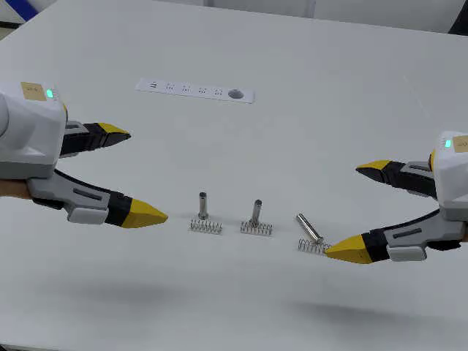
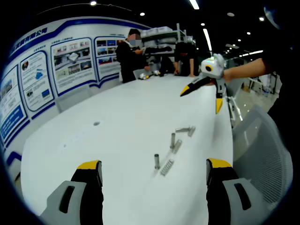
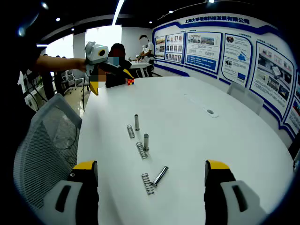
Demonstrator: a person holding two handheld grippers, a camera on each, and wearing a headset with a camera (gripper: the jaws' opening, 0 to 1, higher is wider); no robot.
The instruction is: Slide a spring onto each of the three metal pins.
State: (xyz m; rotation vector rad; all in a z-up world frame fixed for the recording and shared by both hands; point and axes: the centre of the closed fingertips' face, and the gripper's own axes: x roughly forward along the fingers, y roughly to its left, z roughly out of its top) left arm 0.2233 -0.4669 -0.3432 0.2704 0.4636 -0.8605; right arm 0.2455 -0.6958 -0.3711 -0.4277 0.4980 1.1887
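Note:
On the white table (image 1: 307, 110), two metal pins (image 1: 202, 205) (image 1: 256, 211) stand upright. A third pin (image 1: 309, 227) lies tilted on its side. One loose spring lies in front of each pin (image 1: 205, 227) (image 1: 256, 229) (image 1: 313, 246), and none is on a pin. My left gripper (image 1: 139, 174) hovers open left of the row, holding nothing. My right gripper (image 1: 347, 210) is open on the right, its lower tip close to the third spring. The right gripper view shows the lying pin (image 3: 160, 175) and its spring (image 3: 147, 183) nearest. The left gripper view shows an upright pin (image 2: 157, 161) nearest.
A flat white power strip (image 1: 195, 91) lies farther back on the table. A mesh chair (image 3: 51, 140) stands at the table's near edge. People are at the far end of the table (image 2: 129, 51).

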